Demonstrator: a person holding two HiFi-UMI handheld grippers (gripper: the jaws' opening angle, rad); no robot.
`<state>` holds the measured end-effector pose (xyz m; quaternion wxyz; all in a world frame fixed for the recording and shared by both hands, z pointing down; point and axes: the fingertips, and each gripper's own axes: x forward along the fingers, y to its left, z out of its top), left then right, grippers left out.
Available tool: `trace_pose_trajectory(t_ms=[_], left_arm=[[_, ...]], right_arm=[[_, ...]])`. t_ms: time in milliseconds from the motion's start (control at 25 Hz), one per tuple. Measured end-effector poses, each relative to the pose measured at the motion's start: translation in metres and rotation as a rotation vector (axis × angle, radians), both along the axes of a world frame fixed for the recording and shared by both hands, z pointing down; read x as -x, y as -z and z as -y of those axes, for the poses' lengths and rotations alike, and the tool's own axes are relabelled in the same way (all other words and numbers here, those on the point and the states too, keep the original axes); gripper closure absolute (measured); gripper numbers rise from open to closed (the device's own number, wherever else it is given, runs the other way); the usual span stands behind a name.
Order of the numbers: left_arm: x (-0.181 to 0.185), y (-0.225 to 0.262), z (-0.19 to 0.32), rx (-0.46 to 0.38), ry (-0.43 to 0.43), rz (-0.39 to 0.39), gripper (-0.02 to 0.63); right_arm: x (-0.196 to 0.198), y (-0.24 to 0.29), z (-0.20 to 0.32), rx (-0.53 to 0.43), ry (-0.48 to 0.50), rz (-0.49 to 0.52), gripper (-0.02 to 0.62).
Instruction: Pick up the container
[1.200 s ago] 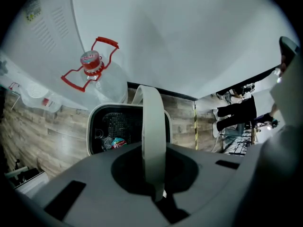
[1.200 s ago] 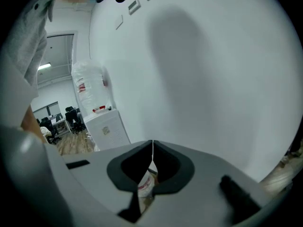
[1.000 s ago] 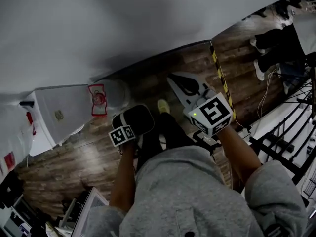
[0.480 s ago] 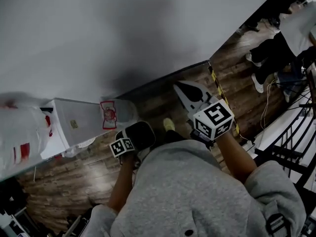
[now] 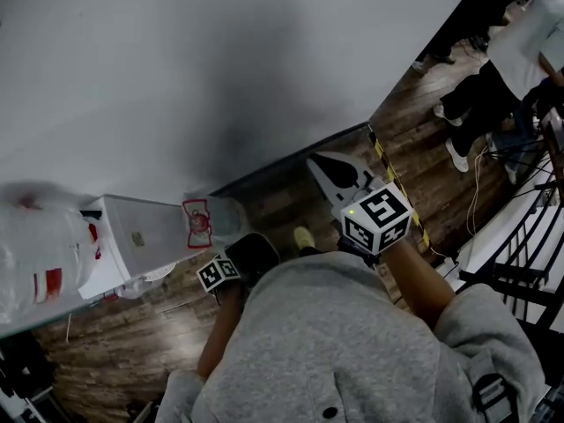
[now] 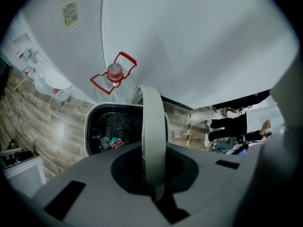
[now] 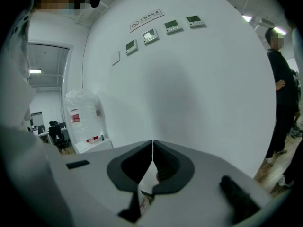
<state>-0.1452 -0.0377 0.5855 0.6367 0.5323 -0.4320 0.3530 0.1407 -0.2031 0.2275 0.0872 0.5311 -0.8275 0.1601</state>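
Left gripper [image 6: 151, 174] pinched the bin's [image 6: 152, 122] rim, my arm hanging low; right gripper [image 7: 152, 160] pointed forward, pressed together. The jug [image 5: 201, 223] had drawn nearer.

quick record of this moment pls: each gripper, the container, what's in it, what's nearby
left gripper: shut on the container's white rim or handle
container: white outside, black inside, open top, hangs below the left gripper
contents: litter, including a red-printed wrapper
right gripper: shut, pointing at the white wall
nearby: water jug with red handle, on the wood floor
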Motion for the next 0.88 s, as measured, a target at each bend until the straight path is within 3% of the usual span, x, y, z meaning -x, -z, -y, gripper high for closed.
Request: trace_pose_trajectory(t_ms=[880], left_arm=[[-0.01,-0.001,0.01,0.003,-0.018,-0.018,0.592]], right_arm=[[-0.008,0.004,-0.005,-0.023,-0.024,-0.013,0.57]])
